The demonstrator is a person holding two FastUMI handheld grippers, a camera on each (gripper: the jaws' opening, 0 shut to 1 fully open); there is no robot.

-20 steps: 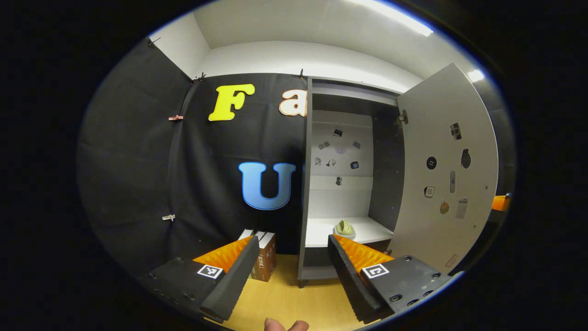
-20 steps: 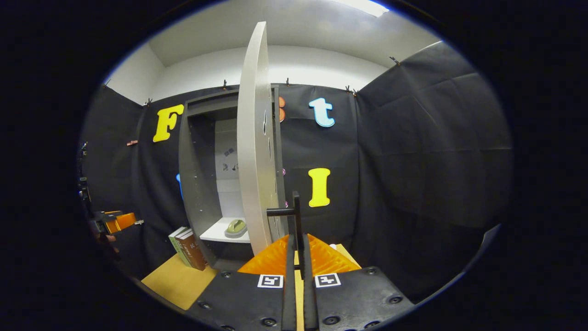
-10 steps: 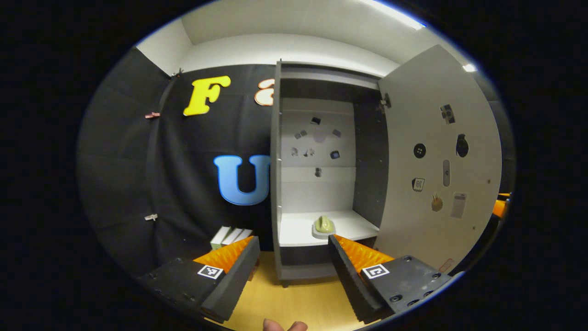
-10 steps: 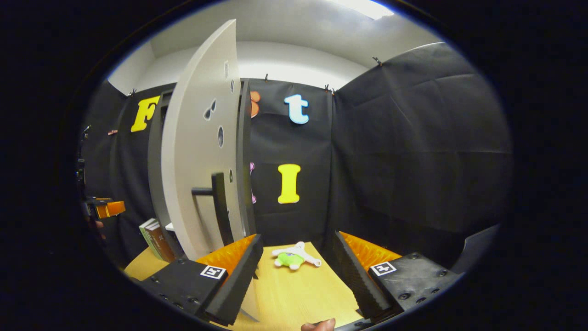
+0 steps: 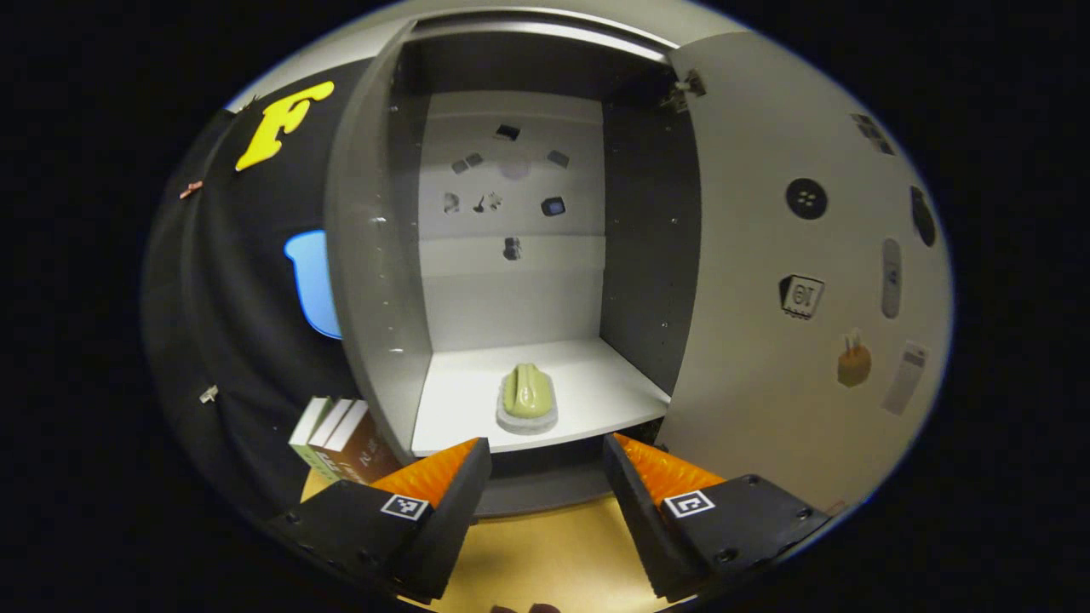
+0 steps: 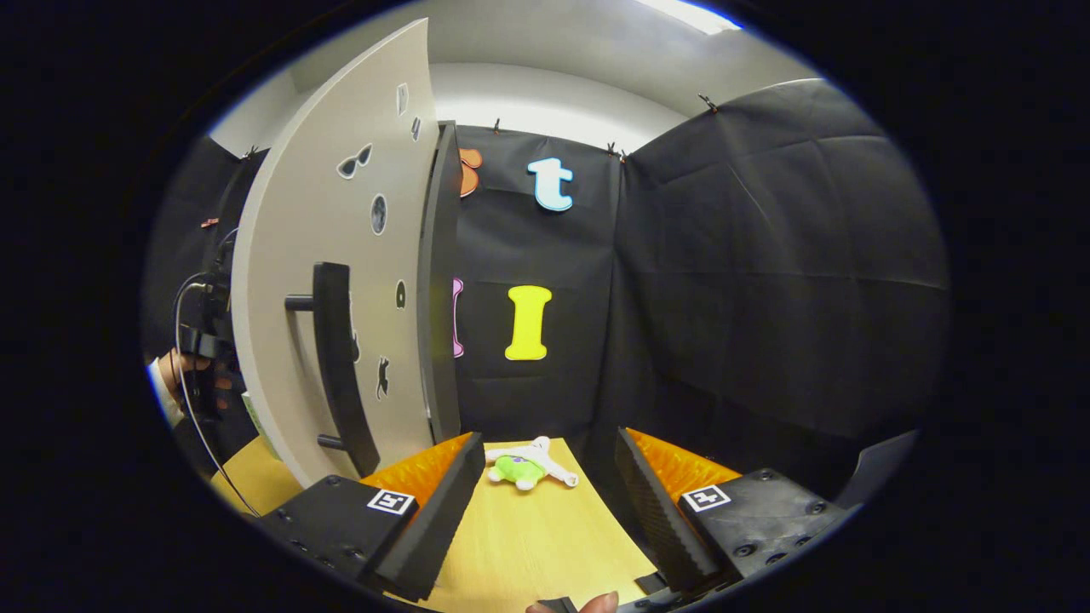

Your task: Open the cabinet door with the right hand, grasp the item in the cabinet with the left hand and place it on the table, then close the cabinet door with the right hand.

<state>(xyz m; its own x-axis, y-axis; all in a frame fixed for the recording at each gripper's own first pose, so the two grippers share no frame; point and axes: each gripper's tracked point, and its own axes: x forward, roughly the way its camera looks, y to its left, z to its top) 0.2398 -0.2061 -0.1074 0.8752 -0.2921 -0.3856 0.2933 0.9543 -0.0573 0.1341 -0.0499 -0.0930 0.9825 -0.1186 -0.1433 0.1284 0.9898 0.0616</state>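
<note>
Directly before the green item (image 5: 528, 396), left gripper (image 5: 545, 464) agape.

Green item (image 5: 528, 393) on cabinet shelf (image 5: 609, 396)

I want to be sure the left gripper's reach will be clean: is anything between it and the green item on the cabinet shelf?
Nothing visible. The left gripper is open, facing the green item on the shelf; the door is swung aside to the right.

no readable text; book spines (image 5: 341, 438) and door stickers (image 5: 801, 295) too blurred (illegible)
</note>
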